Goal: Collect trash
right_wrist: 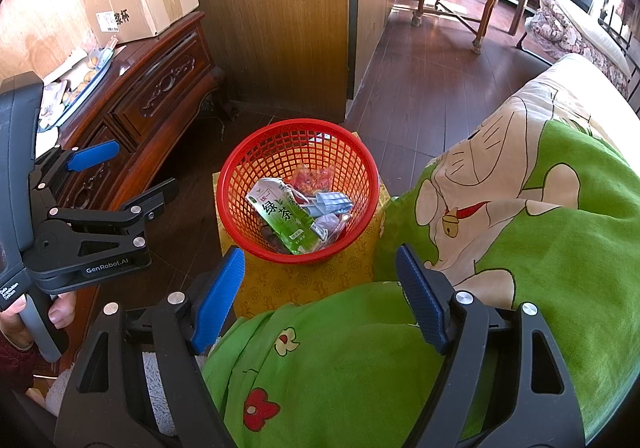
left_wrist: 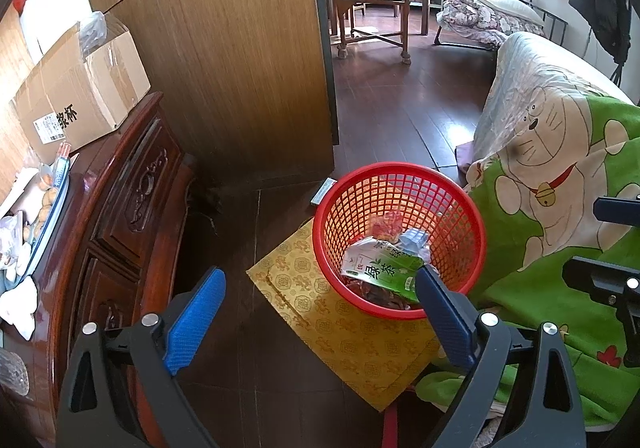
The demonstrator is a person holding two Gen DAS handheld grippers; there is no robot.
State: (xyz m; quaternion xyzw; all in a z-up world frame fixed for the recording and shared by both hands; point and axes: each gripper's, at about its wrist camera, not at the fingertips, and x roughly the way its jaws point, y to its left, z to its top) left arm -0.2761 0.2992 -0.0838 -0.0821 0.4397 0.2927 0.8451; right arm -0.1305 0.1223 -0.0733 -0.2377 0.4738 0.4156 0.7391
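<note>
1. Lying in the round red plastic mesh basket (right_wrist: 300,184), at the centre of the right wrist view, were a green-and-white tea carton (right_wrist: 286,218), a crumpled blue face mask (right_wrist: 330,204) and red wrappers (right_wrist: 314,178).
2. The right gripper (right_wrist: 320,296) stood wide open with nothing between its blue pads, low in that frame, just below the basket and over a green cartoon-print blanket (right_wrist: 520,248).
3. The left gripper (left_wrist: 320,312) was open and empty too; its right pad overlapped the basket's near rim in the lower right of its own view.
4. The basket sat on a yellow patterned sheet (left_wrist: 352,344) on dark floor.
</note>
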